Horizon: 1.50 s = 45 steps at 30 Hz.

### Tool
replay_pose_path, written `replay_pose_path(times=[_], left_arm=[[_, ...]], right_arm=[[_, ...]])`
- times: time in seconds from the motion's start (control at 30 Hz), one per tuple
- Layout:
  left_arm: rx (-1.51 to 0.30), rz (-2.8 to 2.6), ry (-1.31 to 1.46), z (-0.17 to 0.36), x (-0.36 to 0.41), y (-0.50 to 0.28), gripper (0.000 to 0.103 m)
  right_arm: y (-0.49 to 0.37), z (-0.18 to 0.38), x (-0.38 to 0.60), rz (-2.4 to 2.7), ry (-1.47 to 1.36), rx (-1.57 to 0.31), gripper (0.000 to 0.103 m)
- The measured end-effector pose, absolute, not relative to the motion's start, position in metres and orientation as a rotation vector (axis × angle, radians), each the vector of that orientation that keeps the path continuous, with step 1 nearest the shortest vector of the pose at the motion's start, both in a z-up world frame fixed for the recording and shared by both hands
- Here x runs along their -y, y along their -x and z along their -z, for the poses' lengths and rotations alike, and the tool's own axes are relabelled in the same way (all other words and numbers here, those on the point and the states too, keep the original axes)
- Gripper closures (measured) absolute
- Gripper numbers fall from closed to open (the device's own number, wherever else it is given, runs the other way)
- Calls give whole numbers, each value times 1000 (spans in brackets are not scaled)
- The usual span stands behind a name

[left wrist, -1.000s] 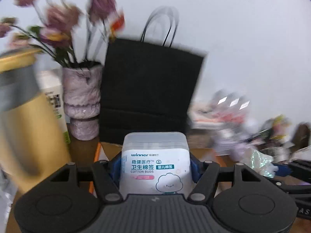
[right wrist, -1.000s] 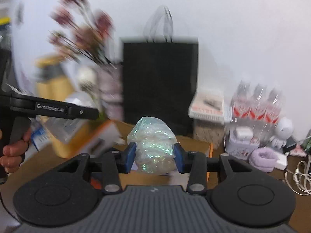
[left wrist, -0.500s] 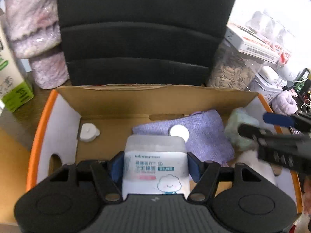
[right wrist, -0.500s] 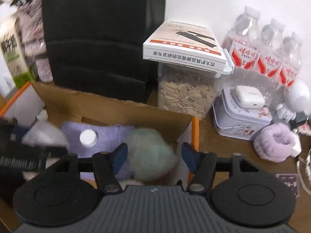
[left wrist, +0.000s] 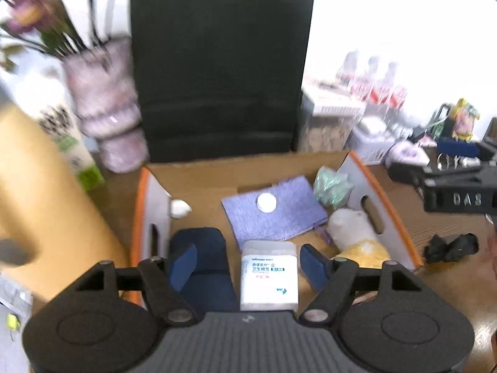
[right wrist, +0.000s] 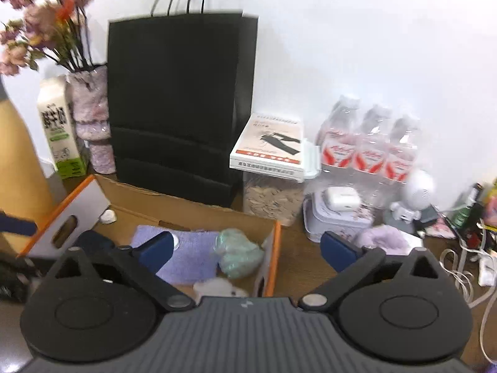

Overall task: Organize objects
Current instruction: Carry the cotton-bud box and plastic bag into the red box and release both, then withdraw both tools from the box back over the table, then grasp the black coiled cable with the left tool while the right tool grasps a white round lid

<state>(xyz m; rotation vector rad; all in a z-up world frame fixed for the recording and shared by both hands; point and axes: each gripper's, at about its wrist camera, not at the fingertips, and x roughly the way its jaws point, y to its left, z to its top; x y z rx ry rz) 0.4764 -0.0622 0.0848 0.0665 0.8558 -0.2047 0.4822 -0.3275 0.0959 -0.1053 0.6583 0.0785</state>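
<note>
The cardboard box (left wrist: 400, 227), in front of the black paper bag (left wrist: 217, 71), now holds both carried items. The cotton bud box (left wrist: 268, 275), clamped a second ago, lies at the box's near edge between the left gripper (left wrist: 253, 264) jaws, which have just been opening and stand clear of it. The right gripper (right wrist: 245, 250) jaws have just been opening too, and are empty; its crinkly green bundle (right wrist: 239, 256) sits in the box's right corner beside the purple cloth (right wrist: 186, 258). Both placements look finished.

Black paper bag (right wrist: 180, 99), lilac cloth (left wrist: 273, 214), orange-edged cardboard box (left wrist: 385, 195), pale green bundle (right wrist: 239, 253), blue-padded claw (right wrist: 245, 250)
</note>
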Motion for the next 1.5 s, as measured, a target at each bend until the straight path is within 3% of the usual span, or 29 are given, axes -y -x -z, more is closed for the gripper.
replay_pose_path(times=[0.1, 0.27, 0.33, 0.57, 0.73, 1.07, 1.27, 1.37, 1.43, 1.5], left_arm=[[-735, 214, -103, -99, 56, -421, 21], [-587, 282, -79, -87, 36, -286, 19], [-524, 371, -18, -75, 23, -228, 8], [-562, 291, 99, -43, -33, -100, 8], [-543, 234, 54, -46, -28, -111, 10], [-561, 351, -14, -23, 19, -165, 12], [-581, 305, -55, -9, 31, -244, 32], [-638, 341, -64, 8, 34, -283, 35], [-698, 333, -88, 23, 38, -306, 39], [-731, 327, -99, 33, 40, -321, 45]], right_arm=[[-427, -100, 336, -124, 36, -641, 0], [-303, -79, 330, -173, 2, -554, 0], [-241, -64, 325, -205, 8, -525, 0], [-75, -24, 334, -255, -61, -610, 0], [-61, -25, 340, -180, -56, -638, 0], [-120, -13, 330, -126, 13, -589, 0], [-198, 10, 337, -46, 72, -571, 2], [-237, 27, 343, -44, 71, -597, 12], [-261, 40, 348, -43, 18, -634, 32], [-276, 48, 348, -37, 0, -645, 36]])
